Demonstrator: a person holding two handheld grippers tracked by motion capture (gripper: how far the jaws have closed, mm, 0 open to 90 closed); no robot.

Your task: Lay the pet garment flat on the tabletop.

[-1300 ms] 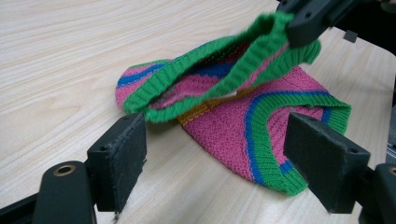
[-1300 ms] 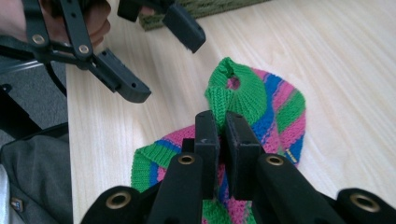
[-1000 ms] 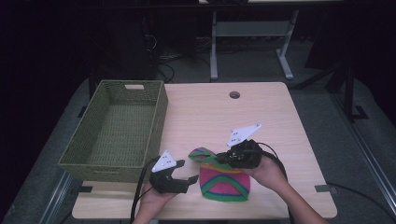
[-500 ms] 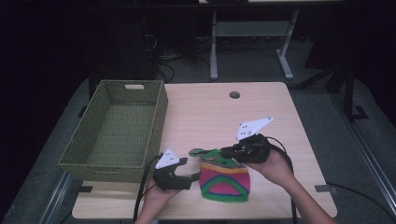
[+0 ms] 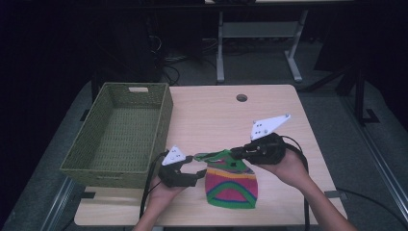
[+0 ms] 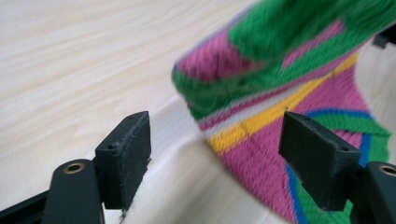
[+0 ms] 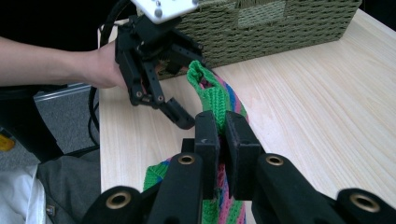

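Right tongs (image 7: 223, 128), lower centre of the right gripper view: clenched on the green edge of the knitted cloth (image 5: 231, 185), lifting that edge off the worktop (image 5: 211, 113); left tongs (image 6: 215, 154), bottom of the left gripper view: released, jaws apart, with the raised edge of the cloth just ahead between them; rest of the cloth lies flat at lower centre of the high view, near the basket (image 5: 120, 132) at centre left. Risk: the right grip takes only a thin fold, so a sharp pull may slip it free; the left tongs may close beside the cloth and miss.
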